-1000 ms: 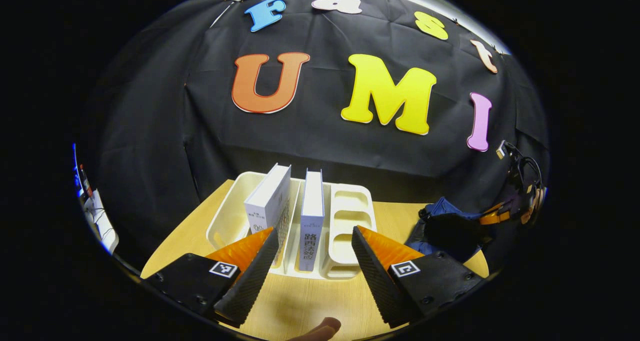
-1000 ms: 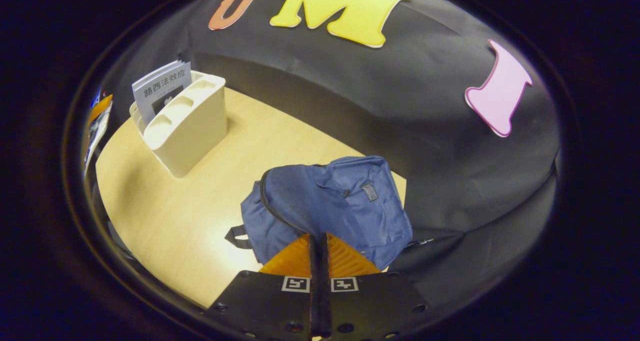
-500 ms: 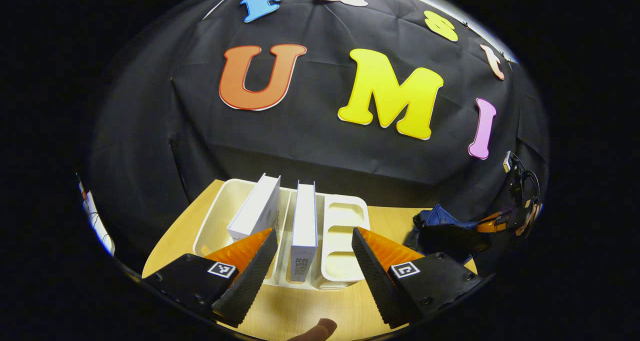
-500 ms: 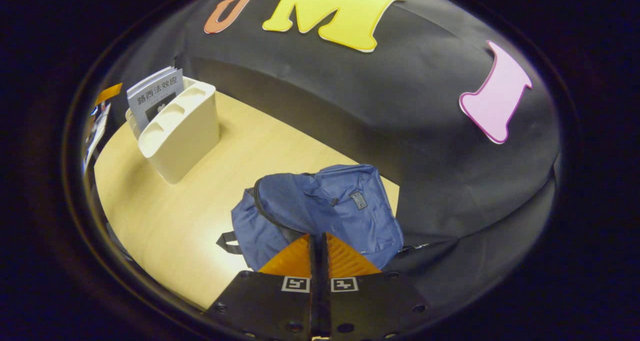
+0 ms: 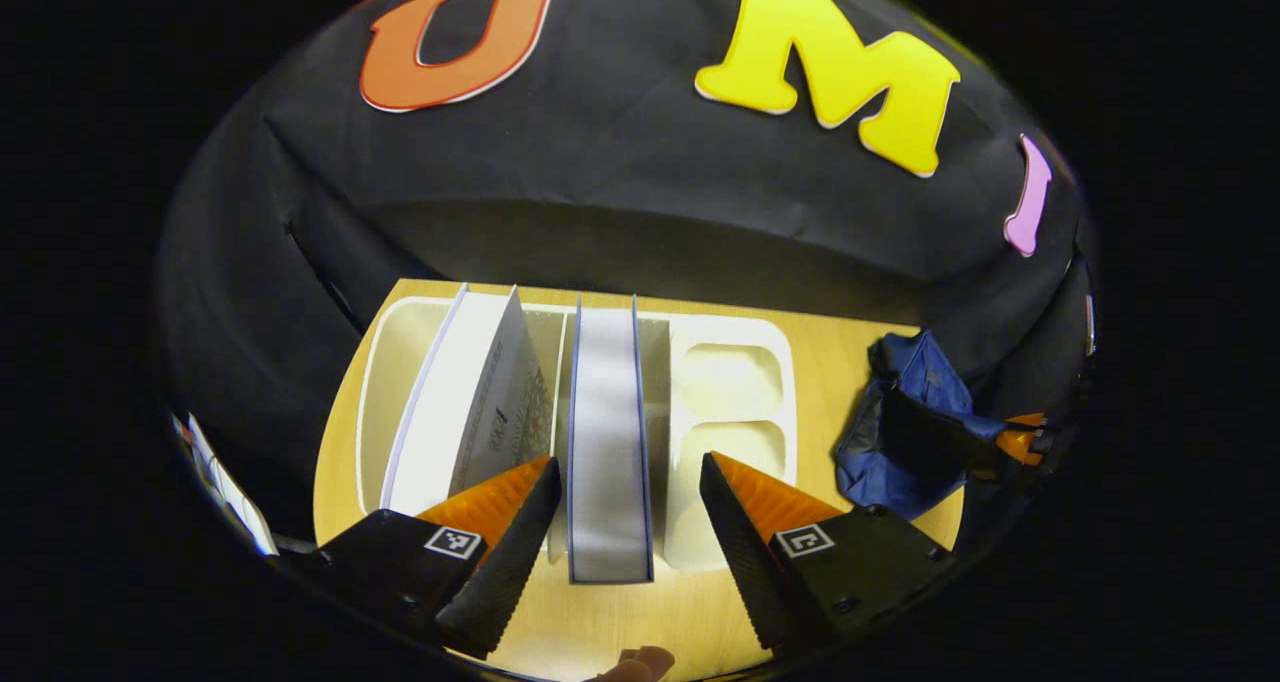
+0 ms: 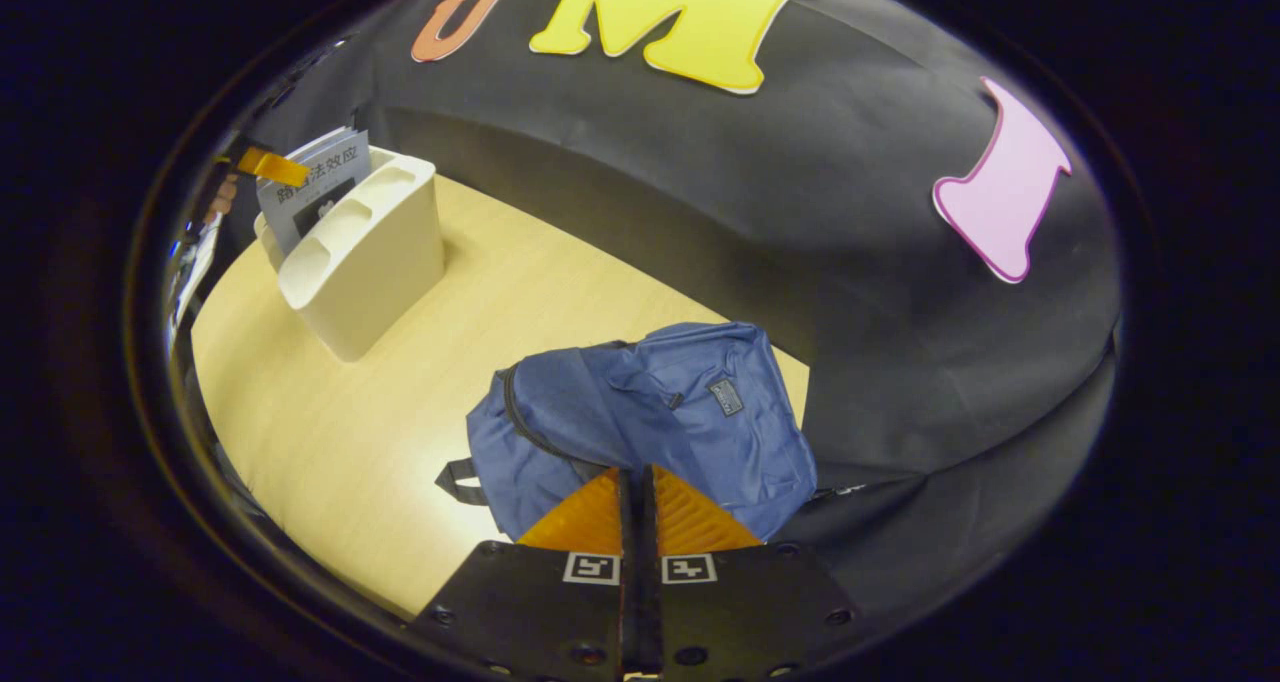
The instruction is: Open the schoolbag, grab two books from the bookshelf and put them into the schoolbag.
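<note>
Overhead, left gripper [image 5: 625, 502] gapes wide astride a book [image 5: 608, 442]; right gripper [image 6: 637, 507] pinched empty above wooden table [image 6: 330, 442].

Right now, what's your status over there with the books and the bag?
Left tool open, straddling the upright book in the bookshelf, not gripping. Right tool shut at the schoolbag. Nothing in the way.

left gripper view overlooks bookshelf [image 5: 730, 382]; right gripper view, schoolbag [image 6: 650, 412].
</note>
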`<state>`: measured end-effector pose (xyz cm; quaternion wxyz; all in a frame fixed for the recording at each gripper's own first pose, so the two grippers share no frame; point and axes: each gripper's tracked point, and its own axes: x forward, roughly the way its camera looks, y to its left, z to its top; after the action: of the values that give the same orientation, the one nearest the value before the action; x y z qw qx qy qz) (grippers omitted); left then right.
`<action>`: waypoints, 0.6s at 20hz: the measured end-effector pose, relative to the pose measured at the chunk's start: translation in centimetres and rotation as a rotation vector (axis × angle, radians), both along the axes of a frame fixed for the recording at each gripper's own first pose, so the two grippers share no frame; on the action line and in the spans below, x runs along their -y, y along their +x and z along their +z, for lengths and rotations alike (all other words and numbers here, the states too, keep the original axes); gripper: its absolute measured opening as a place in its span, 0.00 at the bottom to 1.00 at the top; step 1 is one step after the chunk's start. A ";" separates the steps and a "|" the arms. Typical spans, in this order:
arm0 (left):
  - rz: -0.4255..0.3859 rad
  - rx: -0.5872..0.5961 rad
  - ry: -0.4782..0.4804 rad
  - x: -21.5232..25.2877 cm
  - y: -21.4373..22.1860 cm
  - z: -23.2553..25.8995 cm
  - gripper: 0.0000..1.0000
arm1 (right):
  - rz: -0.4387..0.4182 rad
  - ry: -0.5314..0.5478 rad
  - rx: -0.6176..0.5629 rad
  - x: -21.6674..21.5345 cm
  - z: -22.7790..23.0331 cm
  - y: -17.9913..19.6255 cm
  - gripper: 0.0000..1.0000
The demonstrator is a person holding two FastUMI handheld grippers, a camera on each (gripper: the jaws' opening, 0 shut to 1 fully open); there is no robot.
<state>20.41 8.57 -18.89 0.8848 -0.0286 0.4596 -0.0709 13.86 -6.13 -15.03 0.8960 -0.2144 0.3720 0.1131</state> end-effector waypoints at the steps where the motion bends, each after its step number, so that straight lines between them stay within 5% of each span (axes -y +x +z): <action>1: -0.004 -0.084 0.029 -0.4 0.1 -0.8 0.90 | 0.005 -0.002 -0.005 -0.1 -0.1 -0.1 0.00; 7: -0.031 -0.323 0.151 -1.9 1.1 -3.2 0.81 | 0.006 -0.007 -0.015 -0.3 -0.9 -0.2 0.01; 9: -0.047 -0.362 0.125 -1.0 0.8 -3.3 0.55 | 0.012 -0.009 -0.019 -0.5 -1.1 -0.3 0.01; 12: -0.064 -0.377 0.119 -0.5 0.1 -2.8 0.48 | 0.013 -0.006 -0.018 -0.6 -1.2 -0.5 0.01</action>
<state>20.48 9.04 -21.71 0.7806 0.0258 0.6211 -0.0653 13.38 -5.52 -16.27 0.8913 -0.2184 0.3789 0.1196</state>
